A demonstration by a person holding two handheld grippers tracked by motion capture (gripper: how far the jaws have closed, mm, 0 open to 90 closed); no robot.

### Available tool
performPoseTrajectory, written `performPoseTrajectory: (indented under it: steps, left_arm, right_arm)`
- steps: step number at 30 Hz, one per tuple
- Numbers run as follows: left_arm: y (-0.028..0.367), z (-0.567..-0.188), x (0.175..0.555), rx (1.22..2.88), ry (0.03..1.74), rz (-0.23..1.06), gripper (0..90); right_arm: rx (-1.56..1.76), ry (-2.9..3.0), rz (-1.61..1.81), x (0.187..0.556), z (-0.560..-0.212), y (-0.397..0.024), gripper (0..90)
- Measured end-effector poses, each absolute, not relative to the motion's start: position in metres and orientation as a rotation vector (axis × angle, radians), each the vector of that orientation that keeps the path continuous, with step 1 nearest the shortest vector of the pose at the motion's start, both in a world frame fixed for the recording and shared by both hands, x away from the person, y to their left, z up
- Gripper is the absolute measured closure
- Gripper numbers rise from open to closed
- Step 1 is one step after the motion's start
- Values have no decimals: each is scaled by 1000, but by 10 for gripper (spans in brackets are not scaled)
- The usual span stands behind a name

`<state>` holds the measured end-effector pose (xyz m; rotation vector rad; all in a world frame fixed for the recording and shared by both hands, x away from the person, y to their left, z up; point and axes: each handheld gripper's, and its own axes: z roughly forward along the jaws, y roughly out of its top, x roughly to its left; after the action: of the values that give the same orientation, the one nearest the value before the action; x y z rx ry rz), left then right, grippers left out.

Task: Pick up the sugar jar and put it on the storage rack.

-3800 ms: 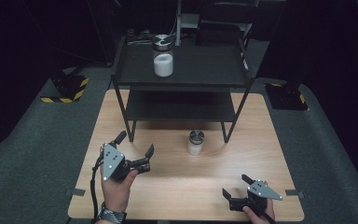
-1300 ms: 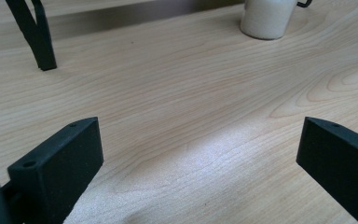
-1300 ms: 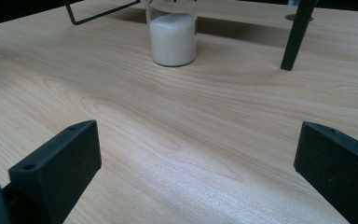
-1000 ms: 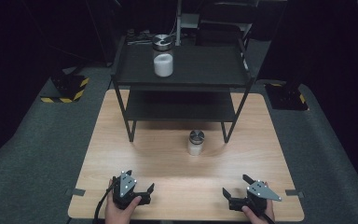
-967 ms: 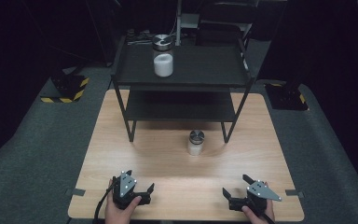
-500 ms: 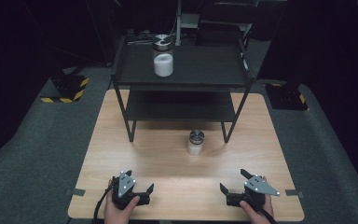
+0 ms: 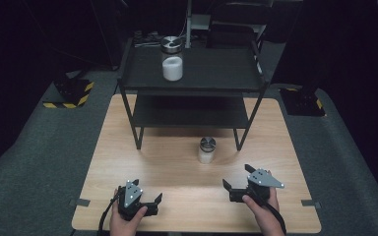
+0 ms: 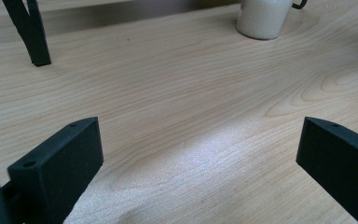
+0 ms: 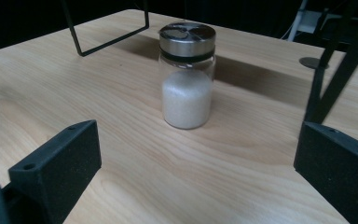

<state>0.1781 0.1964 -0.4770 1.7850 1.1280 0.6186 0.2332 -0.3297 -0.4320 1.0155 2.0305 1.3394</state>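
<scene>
Wooden table [image 7: 177, 162]: small salt jar [image 7: 207, 150] upright just before the black shelf rack [image 7: 192, 83], ahead of right gripper [image 7: 241, 183]. Both right and left gripper [image 7: 145, 201] jaws spread, empty.

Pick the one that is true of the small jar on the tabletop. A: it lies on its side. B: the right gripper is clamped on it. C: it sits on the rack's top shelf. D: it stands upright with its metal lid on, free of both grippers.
D: the small jar stands upright on the table, lid on, ahead of the open right gripper, nothing touching it.
</scene>
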Motion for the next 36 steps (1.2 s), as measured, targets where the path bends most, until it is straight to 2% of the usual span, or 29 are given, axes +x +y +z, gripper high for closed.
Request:
performPoseTrajectory:
  steps: [33, 36]
  left_arm:
    - [203, -478, 180, 1770, 1131, 589, 6]
    - [203, -478, 180, 1771, 1130, 590, 6]
  right_arm:
    - [1079, 2033, 1370, 317, -461, -268, 6]
    - [1067, 1997, 1350, 320, -467, -257, 56]
